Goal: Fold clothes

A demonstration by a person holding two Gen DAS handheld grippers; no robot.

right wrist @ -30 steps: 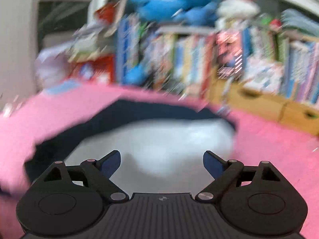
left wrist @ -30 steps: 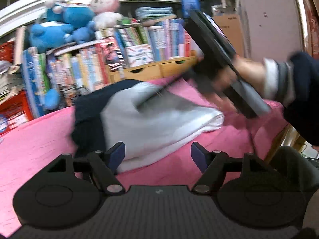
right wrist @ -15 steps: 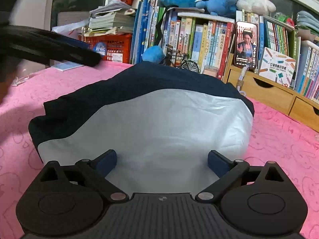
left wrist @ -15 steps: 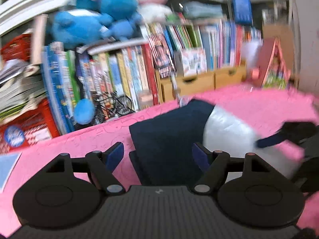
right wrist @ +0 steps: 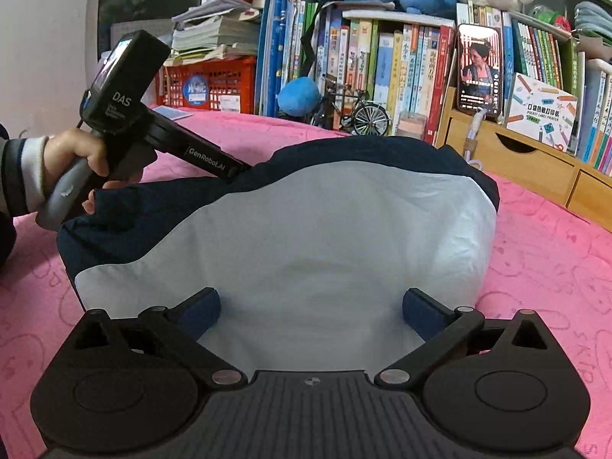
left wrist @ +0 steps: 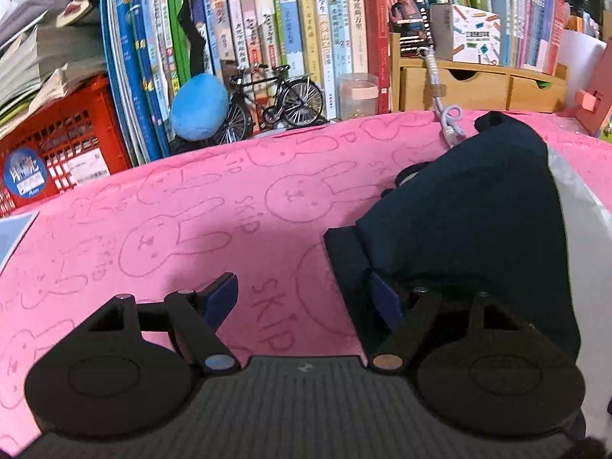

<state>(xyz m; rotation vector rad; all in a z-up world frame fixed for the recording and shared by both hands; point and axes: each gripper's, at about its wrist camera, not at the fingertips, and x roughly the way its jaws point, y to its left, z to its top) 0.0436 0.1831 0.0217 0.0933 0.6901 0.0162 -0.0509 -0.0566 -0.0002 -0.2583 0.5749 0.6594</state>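
While opening over the folded garment (right wrist: 306, 237), right gripper (right wrist: 311, 306) wide, empty; left gripper (left wrist: 302, 298) open, empty.

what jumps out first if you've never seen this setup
A folded navy and white garment lies mid-frame on a pink bunny-print cloth. The right gripper hangs over its white part, jaws opening, with the left gripper at its navy edge. Behind stands a crammed bookshelf.

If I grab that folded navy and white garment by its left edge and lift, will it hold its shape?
Probably not. The garment looks like soft cloth, with rounded, sagging folds, so it would likely droop and unfold. Stacked loose layers at its navy edge could slip apart unless pinched together. It seems light, and pushed, it would more likely bunch than slide on the textured pink cover.
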